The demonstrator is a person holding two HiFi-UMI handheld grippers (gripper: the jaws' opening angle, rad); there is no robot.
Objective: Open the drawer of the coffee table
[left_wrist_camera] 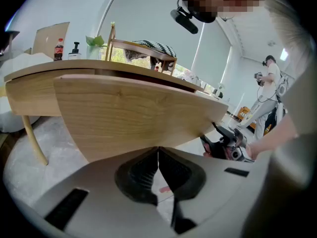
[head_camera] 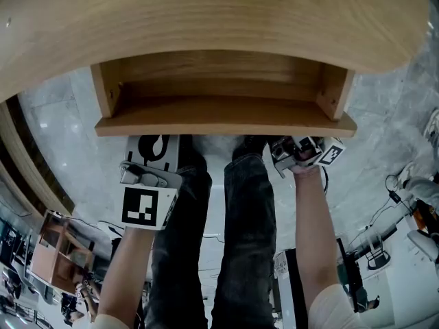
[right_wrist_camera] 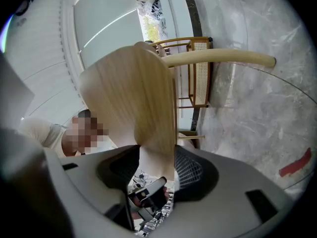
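Note:
The coffee table's wooden top (head_camera: 206,12) fills the upper head view. Under it the drawer (head_camera: 219,81) stands pulled out and is empty inside. Its front panel (head_camera: 226,124) faces me. My right gripper (head_camera: 295,146) is at the panel's right end, and in the right gripper view (right_wrist_camera: 157,157) the wood panel (right_wrist_camera: 143,98) sits gripped between both pads. My left gripper (head_camera: 152,141) is under the panel's left part. In the left gripper view (left_wrist_camera: 158,155) its pads meet with nothing between them, right at the panel's (left_wrist_camera: 133,113) lower edge.
My legs in dark jeans (head_camera: 240,238) are below the drawer on a marble floor (head_camera: 62,129). A small wooden shelf unit (head_camera: 58,252) stands lower left and cables and gear (head_camera: 405,204) at right. Bottles (left_wrist_camera: 58,48) stand on the table top. A person (left_wrist_camera: 270,88) stands far right.

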